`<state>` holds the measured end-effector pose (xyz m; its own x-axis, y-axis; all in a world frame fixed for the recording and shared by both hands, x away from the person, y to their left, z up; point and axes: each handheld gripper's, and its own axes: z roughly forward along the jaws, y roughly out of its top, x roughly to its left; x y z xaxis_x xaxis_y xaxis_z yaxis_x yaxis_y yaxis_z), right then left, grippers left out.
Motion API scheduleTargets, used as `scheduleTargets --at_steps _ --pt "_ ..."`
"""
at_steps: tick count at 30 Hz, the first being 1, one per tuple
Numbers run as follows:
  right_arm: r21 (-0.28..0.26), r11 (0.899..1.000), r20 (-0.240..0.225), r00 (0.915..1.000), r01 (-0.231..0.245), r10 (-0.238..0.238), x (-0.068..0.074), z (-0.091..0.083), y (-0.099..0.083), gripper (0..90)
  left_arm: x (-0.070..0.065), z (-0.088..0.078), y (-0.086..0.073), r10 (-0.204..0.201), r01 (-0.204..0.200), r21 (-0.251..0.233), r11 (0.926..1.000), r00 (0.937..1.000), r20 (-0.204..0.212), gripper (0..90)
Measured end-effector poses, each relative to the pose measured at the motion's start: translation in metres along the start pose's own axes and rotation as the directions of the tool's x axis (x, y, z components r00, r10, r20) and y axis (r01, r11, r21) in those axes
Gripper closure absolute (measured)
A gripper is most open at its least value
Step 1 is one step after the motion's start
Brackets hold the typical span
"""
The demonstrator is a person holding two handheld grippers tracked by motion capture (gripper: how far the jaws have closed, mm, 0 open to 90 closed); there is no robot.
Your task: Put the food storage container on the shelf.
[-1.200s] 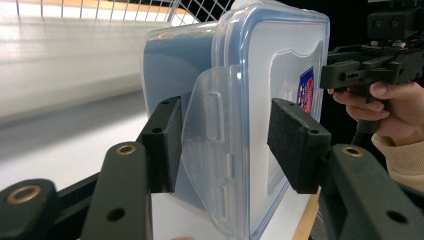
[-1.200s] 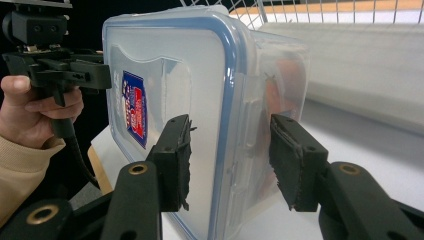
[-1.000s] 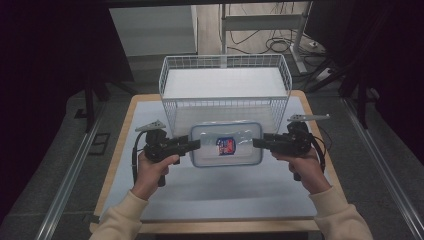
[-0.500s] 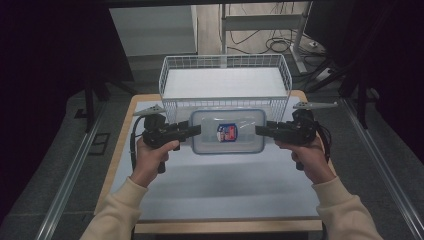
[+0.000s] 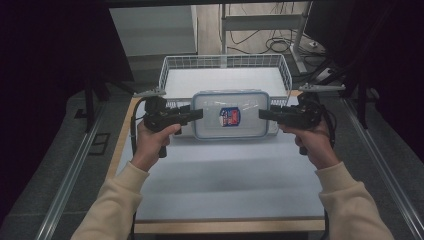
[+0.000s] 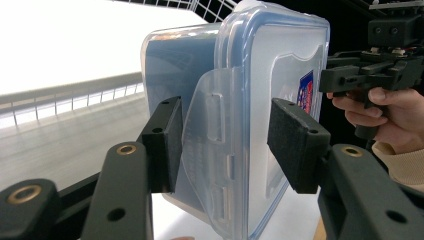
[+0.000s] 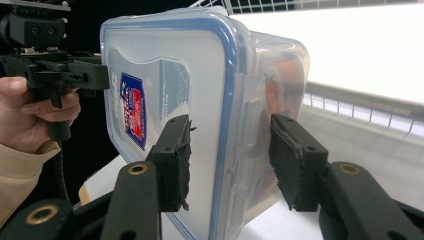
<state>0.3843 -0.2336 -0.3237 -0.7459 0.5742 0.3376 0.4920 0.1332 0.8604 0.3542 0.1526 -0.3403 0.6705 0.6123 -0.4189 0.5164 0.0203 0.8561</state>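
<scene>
A clear plastic container [image 5: 230, 115] with a blue-rimmed lid and a red-and-blue label hangs level above the white table [image 5: 225, 180], just in front of the wire basket [image 5: 225, 59]. My left gripper [image 5: 197, 114] is shut on its left end, and my right gripper [image 5: 262, 114] is shut on its right end. In the left gripper view the pads [image 6: 300, 145] clamp the lid latch and the body of the container [image 6: 270, 75]. The right gripper view shows the right gripper [image 7: 230, 150] pinching the container [image 7: 165, 75] at its end, with the left gripper [image 7: 95, 75] on the far end.
The white wire basket stands at the back of the table with nothing visible in it. Metal rails [image 5: 70, 180] run along both sides of the table. Cables and a stand [image 5: 280, 45] lie on the floor behind the basket.
Both hands have lifted the container off the table and carried it upward and a little toward the basket. Both grips look unchanged.
</scene>
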Motion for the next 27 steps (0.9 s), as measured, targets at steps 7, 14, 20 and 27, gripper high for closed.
scheduleTargets --at_steps 7,14,20,27 --pt "-0.012 1.000 0.004 1.0000 -0.002 0.002 -0.007 0.001 0.015 52.2 0.003 0.004 0.012 -0.003 0.003 -0.004 1.0000 1.0000 -0.004 49.6" --pt "-0.004 1.000 0.008 0.9999 0.009 -0.009 -0.013 0.003 0.026 52.2 0.010 0.010 0.023 0.005 -0.005 -0.003 1.0000 1.0000 0.000 49.7" --pt "-0.005 1.000 0.011 0.9999 0.004 -0.004 -0.020 0.006 0.033 52.2 0.015 0.015 0.031 0.004 -0.004 0.005 1.0000 1.0000 0.002 49.7" --pt "0.000 1.000 0.017 0.9999 0.001 -0.001 -0.027 0.010 0.044 52.1 0.024 0.022 0.042 0.002 -0.002 0.001 1.0000 1.0000 0.007 49.7"
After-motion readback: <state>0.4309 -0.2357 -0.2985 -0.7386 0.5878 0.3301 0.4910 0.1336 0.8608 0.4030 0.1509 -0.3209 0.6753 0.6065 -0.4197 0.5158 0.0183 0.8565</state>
